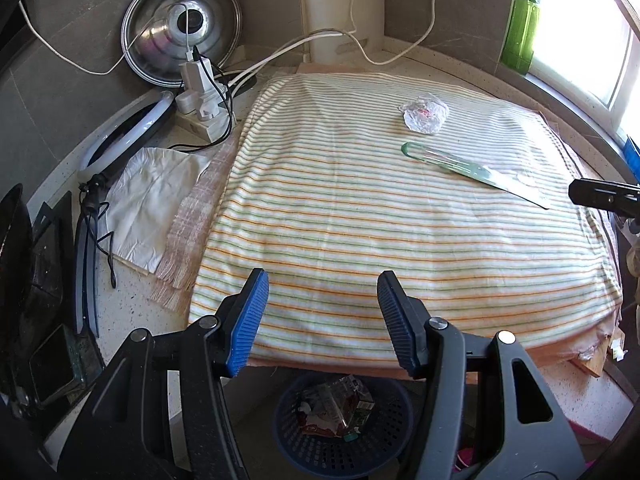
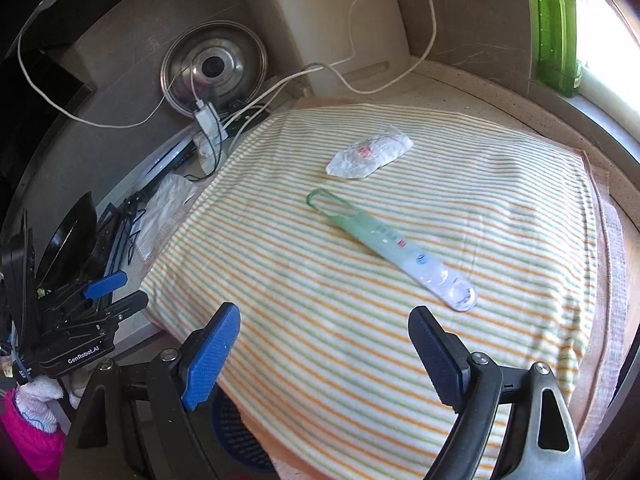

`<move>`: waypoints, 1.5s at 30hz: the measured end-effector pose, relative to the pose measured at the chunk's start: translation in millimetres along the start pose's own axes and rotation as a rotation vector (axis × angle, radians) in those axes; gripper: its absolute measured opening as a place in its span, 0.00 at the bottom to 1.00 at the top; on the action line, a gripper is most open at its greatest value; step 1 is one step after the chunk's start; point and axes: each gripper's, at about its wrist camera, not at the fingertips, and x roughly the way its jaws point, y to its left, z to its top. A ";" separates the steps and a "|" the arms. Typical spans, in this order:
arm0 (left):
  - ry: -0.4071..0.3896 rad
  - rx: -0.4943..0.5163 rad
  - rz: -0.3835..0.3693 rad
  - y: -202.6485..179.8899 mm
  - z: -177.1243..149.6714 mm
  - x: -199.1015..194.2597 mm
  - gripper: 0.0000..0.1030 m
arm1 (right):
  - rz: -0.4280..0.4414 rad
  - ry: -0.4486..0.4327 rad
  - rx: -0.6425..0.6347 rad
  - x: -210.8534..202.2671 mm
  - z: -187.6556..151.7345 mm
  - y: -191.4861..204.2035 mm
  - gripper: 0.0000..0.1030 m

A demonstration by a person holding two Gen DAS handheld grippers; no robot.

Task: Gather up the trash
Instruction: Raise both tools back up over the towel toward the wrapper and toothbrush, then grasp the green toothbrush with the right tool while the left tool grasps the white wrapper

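Observation:
A crumpled clear wrapper lies on the striped cloth toward the back. A long green-and-clear plastic package lies just in front of it. A dark blue basket with wrappers inside stands below the table's front edge, under my left gripper. The left gripper is open and empty over the cloth's near edge. My right gripper is open and empty, just short of the long package. The left gripper also shows at the left of the right wrist view.
A power strip with plugs and cables, a metal lid and a white napkin sit left of the cloth. Dark pans stand at the far left. A green bottle stands on the window sill.

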 end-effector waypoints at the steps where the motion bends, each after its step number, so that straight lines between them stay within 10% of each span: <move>1: 0.002 -0.004 -0.002 -0.9 2.8 2.1 0.56 | -0.001 -0.003 0.008 -1.1 6.0 -8.8 0.85; 31: 0.077 -0.138 -0.107 -22.7 121.6 96.3 0.56 | 0.017 0.198 -0.302 117.4 61.4 -14.7 0.75; 45: 0.145 -0.055 -0.163 -63.7 163.9 148.4 0.56 | 0.017 0.268 -0.191 126.5 64.3 -44.7 0.28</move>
